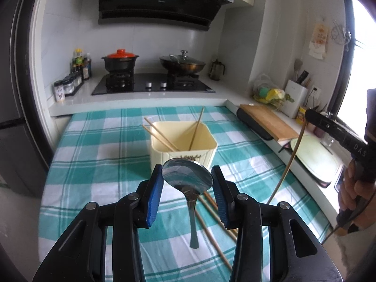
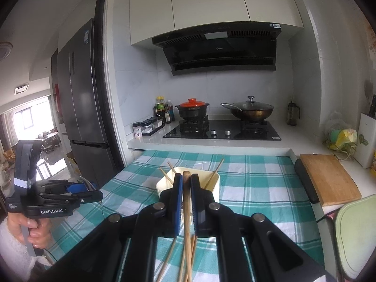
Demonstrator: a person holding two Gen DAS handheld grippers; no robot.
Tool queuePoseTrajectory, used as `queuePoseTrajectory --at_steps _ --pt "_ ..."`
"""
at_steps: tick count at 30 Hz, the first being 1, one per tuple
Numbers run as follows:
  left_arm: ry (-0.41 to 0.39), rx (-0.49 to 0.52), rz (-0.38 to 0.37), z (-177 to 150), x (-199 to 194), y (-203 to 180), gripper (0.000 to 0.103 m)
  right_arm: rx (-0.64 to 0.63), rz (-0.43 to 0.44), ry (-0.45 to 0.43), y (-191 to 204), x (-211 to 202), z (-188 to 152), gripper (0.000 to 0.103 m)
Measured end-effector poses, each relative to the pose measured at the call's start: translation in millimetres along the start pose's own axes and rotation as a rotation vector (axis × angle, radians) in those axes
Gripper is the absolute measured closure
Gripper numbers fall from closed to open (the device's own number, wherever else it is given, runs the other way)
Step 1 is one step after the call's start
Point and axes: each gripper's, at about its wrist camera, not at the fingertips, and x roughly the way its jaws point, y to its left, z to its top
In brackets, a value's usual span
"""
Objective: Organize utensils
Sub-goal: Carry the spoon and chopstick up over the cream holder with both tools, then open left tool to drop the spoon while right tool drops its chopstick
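Note:
My left gripper is shut on the bowl of a metal spoon, whose handle hangs down above the checked cloth. Just beyond stands a cream square container with three chopsticks leaning in it. Loose chopsticks lie on the cloth under the spoon. My right gripper is shut on one wooden chopstick that hangs down, in front of the container. The right gripper also shows at the right edge of the left wrist view, and the left gripper at the left of the right wrist view.
A teal checked cloth covers the table. Behind it is a hob with a red-lidded pot and a lidded wok. A wooden cutting board and a pale green board lie on the right counter. A fridge stands left.

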Motion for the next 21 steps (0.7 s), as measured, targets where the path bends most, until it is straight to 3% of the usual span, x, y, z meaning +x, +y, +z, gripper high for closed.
queuePoseTrajectory --at_steps 7,13,17,21 --pt "-0.097 -0.03 0.008 70 1 12 0.062 0.001 0.011 -0.048 -3 36 50 0.096" --pt "-0.164 -0.083 0.032 122 32 23 0.062 -0.017 -0.002 -0.131 -8 82 89 0.096" --pt "-0.158 -0.126 0.061 137 75 31 0.062 -0.025 -0.001 -0.171 -11 117 94 0.096" --pt "-0.091 -0.164 0.078 132 122 40 0.062 -0.028 0.01 -0.107 -16 161 80 0.096"
